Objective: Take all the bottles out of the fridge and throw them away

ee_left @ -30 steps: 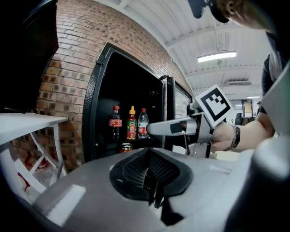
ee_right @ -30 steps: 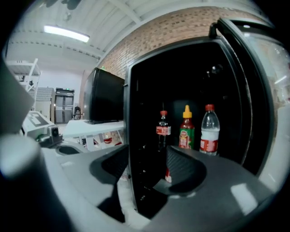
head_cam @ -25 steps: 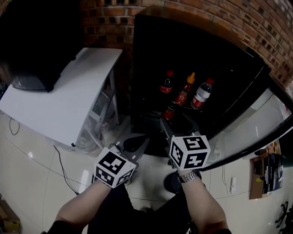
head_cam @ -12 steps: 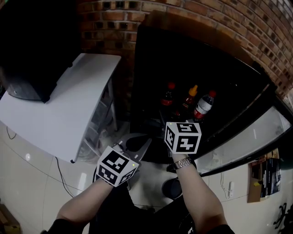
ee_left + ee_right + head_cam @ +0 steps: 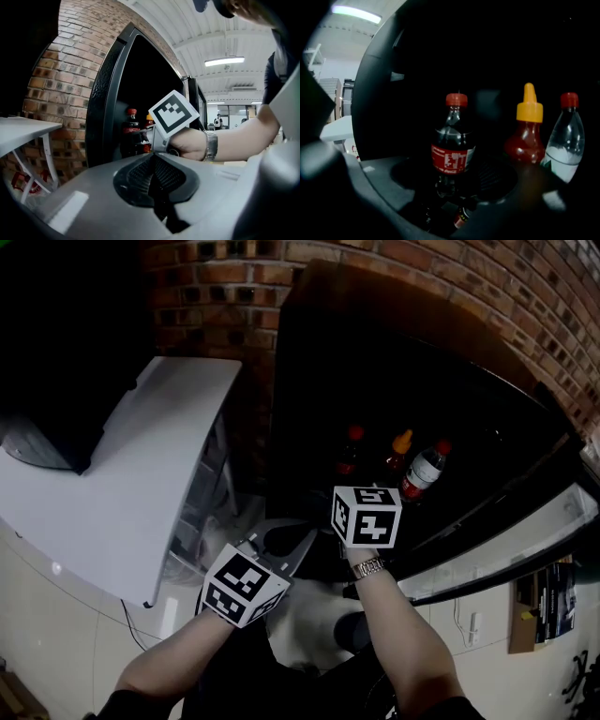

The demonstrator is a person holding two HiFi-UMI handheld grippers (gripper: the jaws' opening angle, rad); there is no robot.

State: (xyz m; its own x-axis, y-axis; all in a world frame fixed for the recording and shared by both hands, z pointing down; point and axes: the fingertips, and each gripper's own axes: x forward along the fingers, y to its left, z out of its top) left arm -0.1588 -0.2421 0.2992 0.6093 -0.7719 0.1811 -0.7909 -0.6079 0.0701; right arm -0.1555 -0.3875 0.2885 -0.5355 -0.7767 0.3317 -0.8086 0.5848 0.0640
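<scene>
Right gripper view: the right gripper [image 5: 453, 180] has its jaws wide apart, having just been opening. The cola bottle [image 5: 452, 154] stands upright in the gap ahead, and the pads are not closed on it. On the fridge [image 5: 302, 381] shelf to its right stand an orange-capped sauce bottle [image 5: 528, 136] and a clear red-capped bottle [image 5: 563, 140]. The left gripper [image 5: 152, 173], nearer and outside the fridge, has its jaws together on nothing.

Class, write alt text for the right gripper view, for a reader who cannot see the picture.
A red-capped cola bottle stands upright in a dark fridge, framed by the jaws of the right hand-held gripper, which have just been opening and press on nothing. To its right stand a red sauce bottle with a yellow nozzle and a clear bottle with a red cap.
</scene>
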